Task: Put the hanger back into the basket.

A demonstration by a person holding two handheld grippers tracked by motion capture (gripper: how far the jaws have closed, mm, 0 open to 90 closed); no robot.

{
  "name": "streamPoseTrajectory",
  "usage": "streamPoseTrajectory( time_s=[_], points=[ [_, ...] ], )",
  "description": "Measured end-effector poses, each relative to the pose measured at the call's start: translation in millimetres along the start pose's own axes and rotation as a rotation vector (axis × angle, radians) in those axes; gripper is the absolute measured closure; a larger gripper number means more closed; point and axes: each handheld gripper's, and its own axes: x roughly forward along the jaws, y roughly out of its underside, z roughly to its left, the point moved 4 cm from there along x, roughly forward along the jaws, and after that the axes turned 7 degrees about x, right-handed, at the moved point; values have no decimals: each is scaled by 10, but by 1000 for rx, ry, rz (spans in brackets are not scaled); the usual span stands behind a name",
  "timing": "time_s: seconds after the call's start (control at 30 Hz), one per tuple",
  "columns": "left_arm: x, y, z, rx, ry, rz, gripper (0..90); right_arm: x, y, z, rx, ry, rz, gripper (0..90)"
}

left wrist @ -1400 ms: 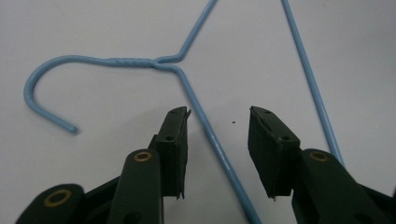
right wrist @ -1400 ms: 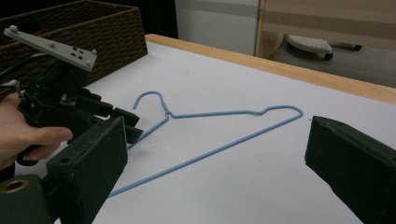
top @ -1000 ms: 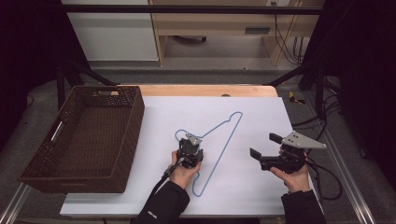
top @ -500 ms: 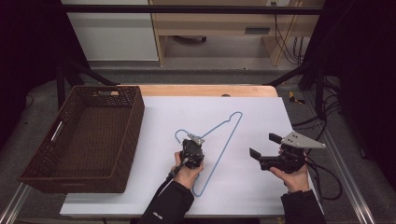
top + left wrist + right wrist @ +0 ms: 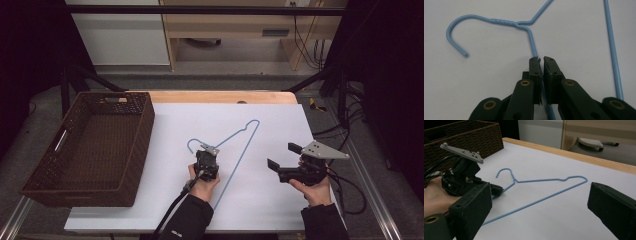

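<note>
One hanger [image 5: 235,150], one basket [image 5: 90,150], two grippers.

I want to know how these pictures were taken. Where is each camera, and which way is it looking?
High view: sits above the person's side, looks forward and down on the white table, wicker basket, both forearms and hands.
Left gripper view: rides the left gripper, looks along its jaws, nearly closed around the blue wire hanger.
Right gripper view: rides the right gripper, jaws wide apart, looks across the table at the left hand.
Shared: all show the hanger; the high and right gripper views share the basket.
</note>
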Motion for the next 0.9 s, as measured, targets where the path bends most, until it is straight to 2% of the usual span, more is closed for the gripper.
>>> streamPoseTrajectory(
  time_s=[0.1, 0.2, 0.33, 0.5, 0.6, 0.73, 0.9],
  points=[
    [4, -1, 7, -15, 9, -2, 840, 5, 0, 3, 1, 0, -1, 60],
    [2, 5, 2, -4, 5, -1, 838, 8, 0, 5, 2, -1, -1, 60],
    [2, 9, -13, 4, -10, -7, 844, 10, -1, 10, -4, -3, 0, 60],
    [-3, 23, -27, -14, -28, -23, 859, 8, -3, 11, 0, -3, 0, 58],
    [-7, 37, 9, -56, -1, -39, 864, 7, -4, 12, 1, -5, 0, 58],
    [-33, 27, 11, -42, 9, -53, 872, 15, 4, 16, -3, -9, 7, 58],
    [-77, 8, -1, -45, 17, -91, 873, 30, 7, 17, -5, -10, 8, 60]
  ],
)
